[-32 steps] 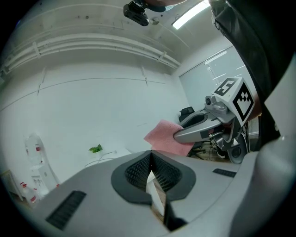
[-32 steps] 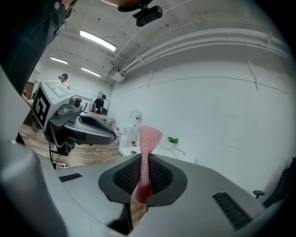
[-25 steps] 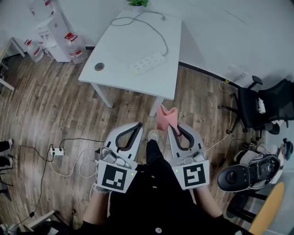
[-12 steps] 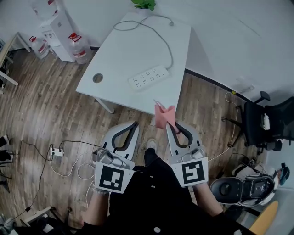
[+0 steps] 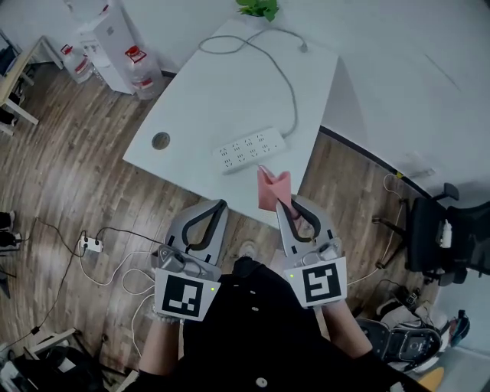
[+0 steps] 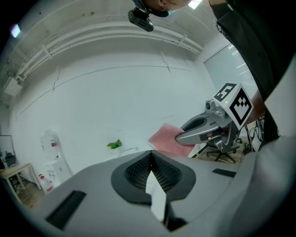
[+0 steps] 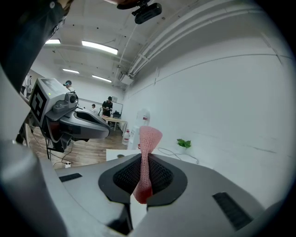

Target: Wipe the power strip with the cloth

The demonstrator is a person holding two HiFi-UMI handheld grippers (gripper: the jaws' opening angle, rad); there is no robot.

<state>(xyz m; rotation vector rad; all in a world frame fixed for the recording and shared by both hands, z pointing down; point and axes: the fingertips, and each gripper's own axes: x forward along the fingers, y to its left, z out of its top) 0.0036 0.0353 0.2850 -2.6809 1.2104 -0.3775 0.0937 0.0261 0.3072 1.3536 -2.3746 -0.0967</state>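
Note:
A white power strip [image 5: 249, 149] lies near the front of a white table [image 5: 199, 115], its grey cord [image 5: 291, 84] running to the far edge. My right gripper [image 5: 286, 207] is shut on a pink cloth [image 5: 271, 187] that sticks up past its tips, close to the table's front right edge. In the right gripper view the pink cloth [image 7: 147, 152] stands pinched between the jaws. My left gripper [image 5: 218, 207] is shut with nothing in it, held over the floor short of the table. From the left gripper view the cloth [image 6: 167, 139] and right gripper [image 6: 210, 127] show at the right.
A green plant [image 5: 260, 8] stands at the table's far edge; a round cable hole [image 5: 160, 140] is at its left. Water bottles [image 5: 138, 65] stand far left. A floor power strip [image 5: 90, 245] with cables lies left. Black office chairs [image 5: 448, 245] are at the right.
Both grippers and my view have moved forward toward the table; the power strip is now nearer to the cloth. Both grippers stay shut.

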